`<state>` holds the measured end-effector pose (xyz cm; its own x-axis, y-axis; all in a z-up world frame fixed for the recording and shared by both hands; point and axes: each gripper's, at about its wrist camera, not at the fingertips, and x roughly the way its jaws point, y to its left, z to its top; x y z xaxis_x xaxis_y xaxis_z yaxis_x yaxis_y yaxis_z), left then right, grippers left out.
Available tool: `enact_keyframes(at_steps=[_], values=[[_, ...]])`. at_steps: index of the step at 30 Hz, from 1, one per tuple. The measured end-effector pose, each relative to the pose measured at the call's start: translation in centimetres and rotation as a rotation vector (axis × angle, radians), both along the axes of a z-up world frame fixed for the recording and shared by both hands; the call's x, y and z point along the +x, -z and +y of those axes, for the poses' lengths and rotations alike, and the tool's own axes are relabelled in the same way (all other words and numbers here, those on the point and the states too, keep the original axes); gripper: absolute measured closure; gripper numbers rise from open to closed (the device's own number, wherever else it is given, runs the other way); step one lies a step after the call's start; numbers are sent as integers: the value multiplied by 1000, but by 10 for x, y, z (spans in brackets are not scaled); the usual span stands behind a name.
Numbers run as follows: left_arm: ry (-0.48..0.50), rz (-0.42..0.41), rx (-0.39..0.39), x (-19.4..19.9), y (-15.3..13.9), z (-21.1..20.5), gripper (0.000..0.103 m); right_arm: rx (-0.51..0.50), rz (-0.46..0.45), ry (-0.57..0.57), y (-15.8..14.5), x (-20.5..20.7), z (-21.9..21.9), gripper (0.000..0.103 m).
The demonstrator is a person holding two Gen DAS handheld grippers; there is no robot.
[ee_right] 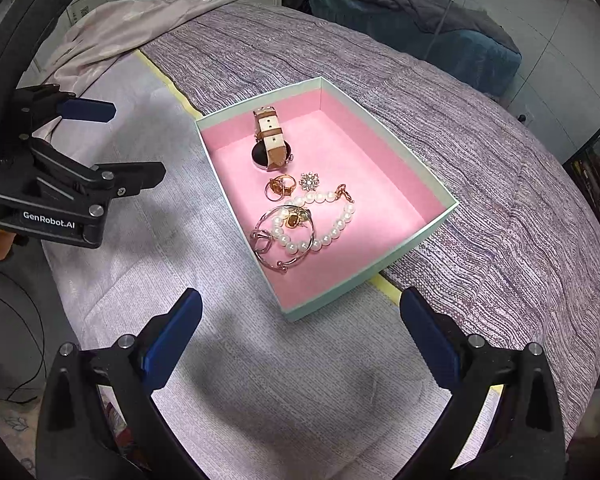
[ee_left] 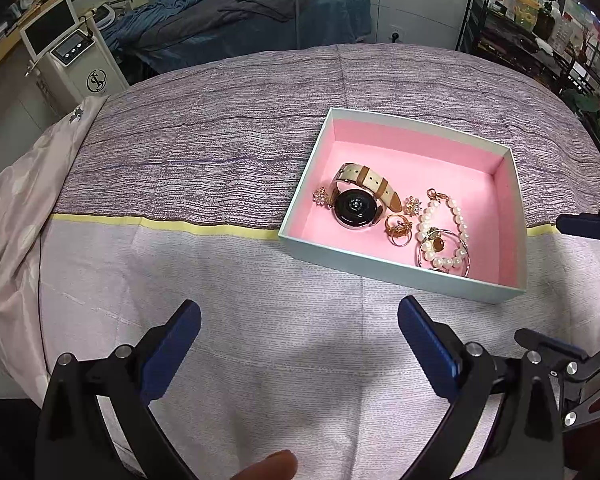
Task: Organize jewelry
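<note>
A pale green box with a pink lining (ee_left: 452,148) (ee_right: 380,152) stands on the bed. Inside lie a watch with a cream and tan strap (ee_left: 356,208) (ee_right: 270,136), gold rings (ee_left: 398,230) (ee_right: 280,187), flower brooches (ee_left: 412,205) (ee_right: 309,181), a pearl bracelet (ee_left: 456,236) (ee_right: 324,236) and a thin rose-gold bangle (ee_right: 286,236). My left gripper (ee_left: 300,340) is open and empty over the bedspread, in front and left of the box. My right gripper (ee_right: 300,332) is open and empty just in front of the box's near corner.
The bedspread (ee_left: 220,152) is purple striped at the back and pale lilac in front, with a yellow band (ee_left: 204,228). A pink quilt (ee_left: 16,208) lies at the left edge. A white machine (ee_left: 72,56), another bed (ee_left: 240,20) and a black shelf rack (ee_left: 540,32) stand beyond.
</note>
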<state>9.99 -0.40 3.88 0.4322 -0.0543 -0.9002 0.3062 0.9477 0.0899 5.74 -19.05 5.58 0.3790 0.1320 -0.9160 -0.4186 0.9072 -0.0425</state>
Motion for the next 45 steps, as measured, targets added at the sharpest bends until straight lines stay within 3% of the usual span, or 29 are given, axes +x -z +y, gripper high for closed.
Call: enact_keyframes(at_steps=[45], values=[[1, 6, -47, 4, 4, -5, 6, 6, 20, -29, 3, -6, 8, 6]])
